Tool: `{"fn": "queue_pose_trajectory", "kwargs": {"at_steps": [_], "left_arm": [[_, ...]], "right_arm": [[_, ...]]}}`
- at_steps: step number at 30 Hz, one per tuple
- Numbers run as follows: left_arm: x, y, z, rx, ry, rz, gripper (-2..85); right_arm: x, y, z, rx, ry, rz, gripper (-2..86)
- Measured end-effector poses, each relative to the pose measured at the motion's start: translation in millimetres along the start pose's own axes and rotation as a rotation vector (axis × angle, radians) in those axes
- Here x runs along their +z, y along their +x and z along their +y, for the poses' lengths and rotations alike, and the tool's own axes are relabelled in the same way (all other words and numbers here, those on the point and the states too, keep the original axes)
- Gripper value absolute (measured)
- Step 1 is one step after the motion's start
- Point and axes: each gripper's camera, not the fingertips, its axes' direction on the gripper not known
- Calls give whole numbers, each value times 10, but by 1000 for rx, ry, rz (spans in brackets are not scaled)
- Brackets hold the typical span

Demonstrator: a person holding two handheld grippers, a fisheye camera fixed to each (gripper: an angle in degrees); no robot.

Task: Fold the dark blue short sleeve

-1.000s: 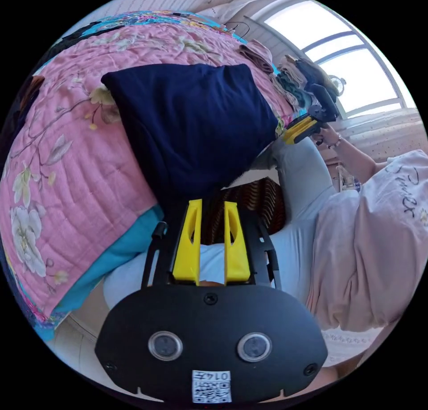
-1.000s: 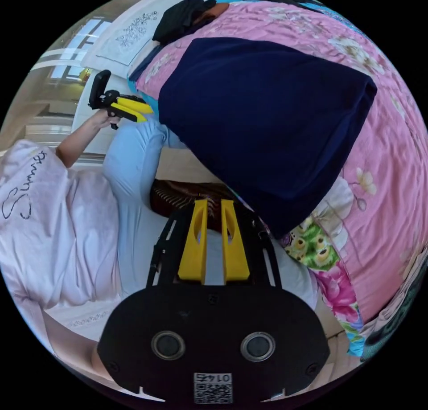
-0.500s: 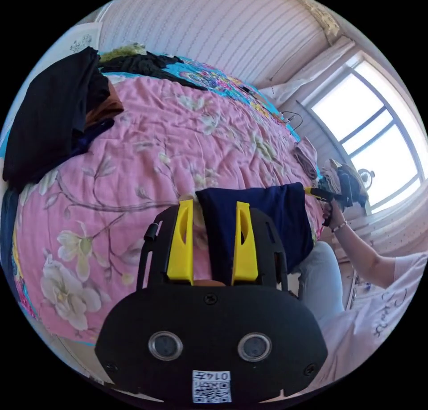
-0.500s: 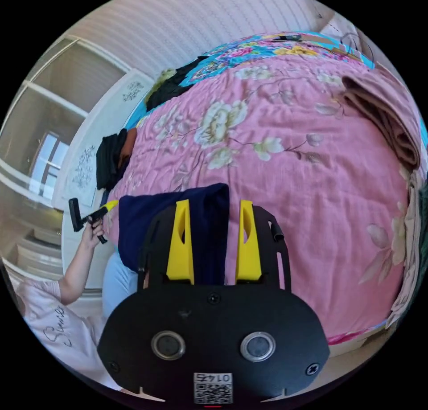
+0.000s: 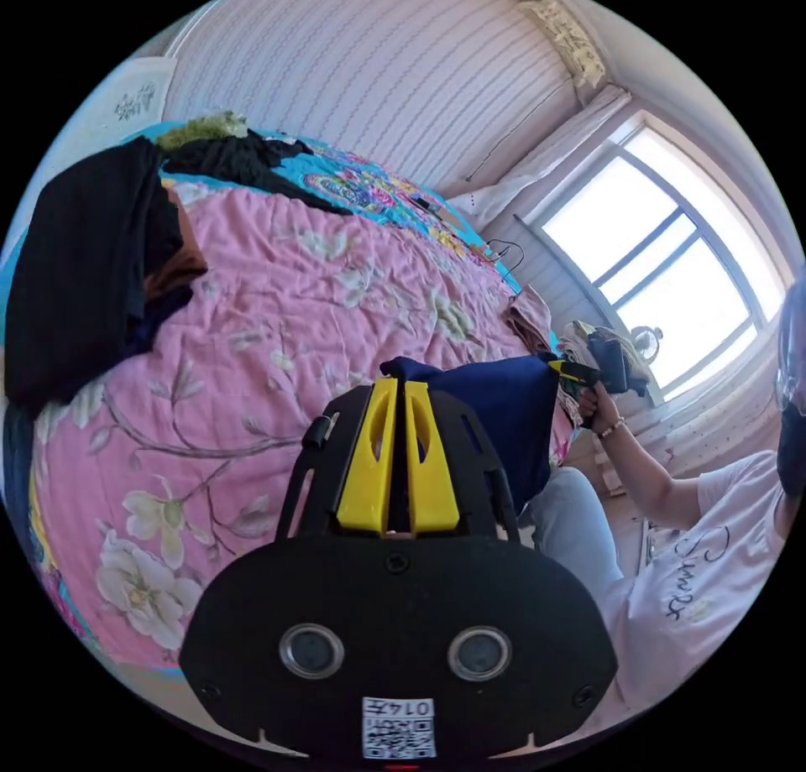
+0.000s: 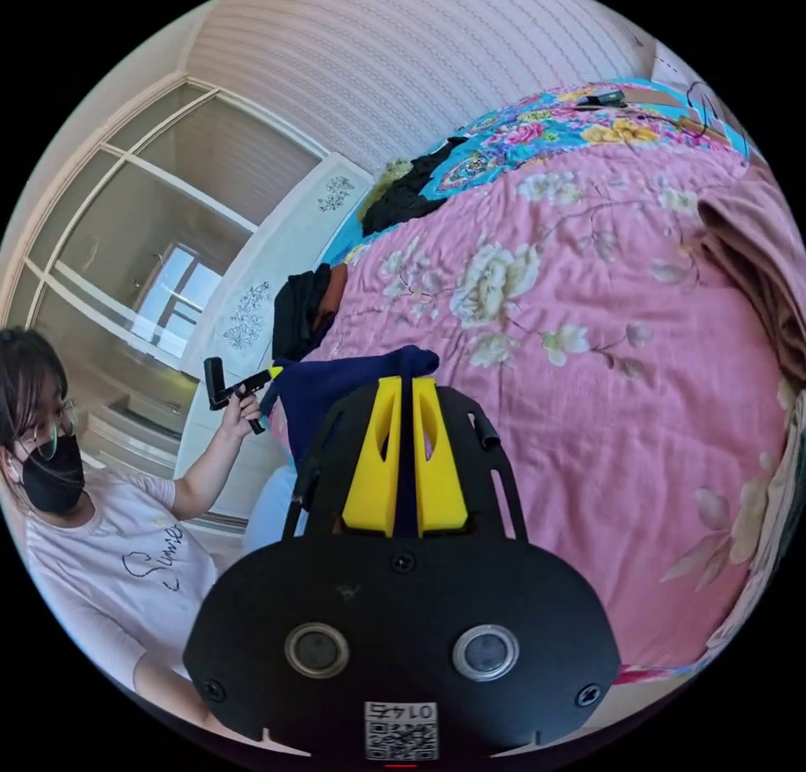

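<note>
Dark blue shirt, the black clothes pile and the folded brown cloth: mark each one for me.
dark blue shirt point(image 5: 512, 411), left gripper view, on its hanging front.
black clothes pile point(image 5: 80, 260), left gripper view, on the top layer.
folded brown cloth point(image 6: 768, 256), right gripper view, on its upper fold.

A pink quilt point(image 5: 277, 302) printed with pale flowers covers the bed, over a turquoise floral sheet point(image 6: 537, 130) showing at its far edge; a black garment point(image 5: 80, 260) lies heaped at the quilt's left side; folded brown cloth point(image 6: 756, 243) sits on its right edge; a bright window point(image 5: 663, 277) stands beyond; a striped wall point(image 6: 420, 59) rises behind the bed
</note>
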Motion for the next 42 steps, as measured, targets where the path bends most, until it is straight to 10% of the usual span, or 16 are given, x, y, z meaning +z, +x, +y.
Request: {"fn": "queue_pose_trajectory", "kwargs": {"at_steps": [8, 26, 42], "left_arm": [[729, -323, -164, -145, -126, -189, 37], [2211, 1636, 2039, 306, -258, -79, -10], [2442, 1896, 2615, 383, -316, 25, -2]], "right_arm": [[567, 379, -480, 196, -114, 294, 5], [3029, -723, -569, -351, -559, 495, -4], [2431, -158, -1018, -178, -417, 275, -1]]}}
